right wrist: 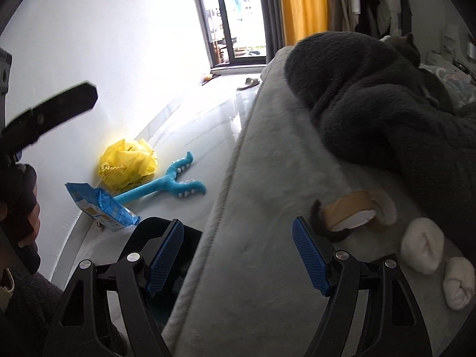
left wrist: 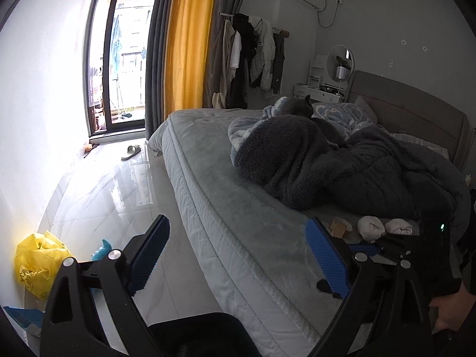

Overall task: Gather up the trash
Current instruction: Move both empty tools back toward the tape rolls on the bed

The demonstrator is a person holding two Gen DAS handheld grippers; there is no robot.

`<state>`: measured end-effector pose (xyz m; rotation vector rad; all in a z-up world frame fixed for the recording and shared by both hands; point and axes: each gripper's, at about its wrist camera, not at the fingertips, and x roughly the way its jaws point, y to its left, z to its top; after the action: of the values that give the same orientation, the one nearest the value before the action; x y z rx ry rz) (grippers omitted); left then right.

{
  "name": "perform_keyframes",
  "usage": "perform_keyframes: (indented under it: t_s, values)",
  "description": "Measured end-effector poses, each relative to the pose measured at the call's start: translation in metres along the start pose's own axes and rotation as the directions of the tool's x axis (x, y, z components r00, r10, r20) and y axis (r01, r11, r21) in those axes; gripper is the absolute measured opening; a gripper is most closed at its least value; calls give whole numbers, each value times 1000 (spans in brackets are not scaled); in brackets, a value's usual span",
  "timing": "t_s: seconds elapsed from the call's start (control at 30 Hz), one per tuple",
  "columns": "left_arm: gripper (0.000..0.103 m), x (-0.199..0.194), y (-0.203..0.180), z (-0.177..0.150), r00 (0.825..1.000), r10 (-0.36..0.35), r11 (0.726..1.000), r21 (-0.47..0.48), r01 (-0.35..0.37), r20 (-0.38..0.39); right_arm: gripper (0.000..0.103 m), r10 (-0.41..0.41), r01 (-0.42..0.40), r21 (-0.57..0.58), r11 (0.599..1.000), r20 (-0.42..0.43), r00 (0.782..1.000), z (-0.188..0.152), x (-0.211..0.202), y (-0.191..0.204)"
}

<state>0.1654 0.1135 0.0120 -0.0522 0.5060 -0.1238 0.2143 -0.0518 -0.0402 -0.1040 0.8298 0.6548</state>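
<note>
On the bed's near corner lie a brown tape roll (right wrist: 349, 212), a black hair tie (right wrist: 319, 223) and two white balled socks (right wrist: 422, 248). They also show in the left wrist view as the roll (left wrist: 339, 226) and socks (left wrist: 370, 227). On the floor by the wall lie a crumpled yellow plastic bag (right wrist: 128, 163) (left wrist: 37, 260) and a blue wrapper (right wrist: 99, 206). My right gripper (right wrist: 238, 255) is open and empty, just short of the tape roll. My left gripper (left wrist: 238, 257) is open and empty over the mattress edge.
A grey bed (left wrist: 226, 196) with a dark fleece blanket (left wrist: 342, 166) and a grey cat (left wrist: 300, 108) fills the right. A blue toy (right wrist: 166, 183) lies on the glossy white floor (left wrist: 119, 190). A slipper (left wrist: 132, 151) lies near the balcony door. A dark bin (right wrist: 181, 255) stands below the right gripper.
</note>
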Motion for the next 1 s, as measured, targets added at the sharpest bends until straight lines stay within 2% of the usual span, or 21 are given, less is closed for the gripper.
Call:
perform_keyframes:
  t_s: [0.13,0.47,0.7,0.9,1.0]
  values:
    - [94,17,-15,-5,998,-56,998,-19,55,-28,77,-50,48,57,997,39,998,-1,-19,-32]
    - [95,53,-50,-15,992,-109,993,33,111,-62,78,-162,151,149,977,61,985,-16,-45,-101]
    - [95,82,-69,-28,988,-123,986,103,133,-98,79,-213,200,188,962,46,976,-32,-53,-134]
    - [95,103,-79,-37,972,-186,974,102,202,-145,79,-271,260,216,941,21,962,-45,-56,-166]
    - [95,113,-86,-41,968,-195,970,116,214,-160,79,-288,278,241,930,9,957,-52,-57,-181]
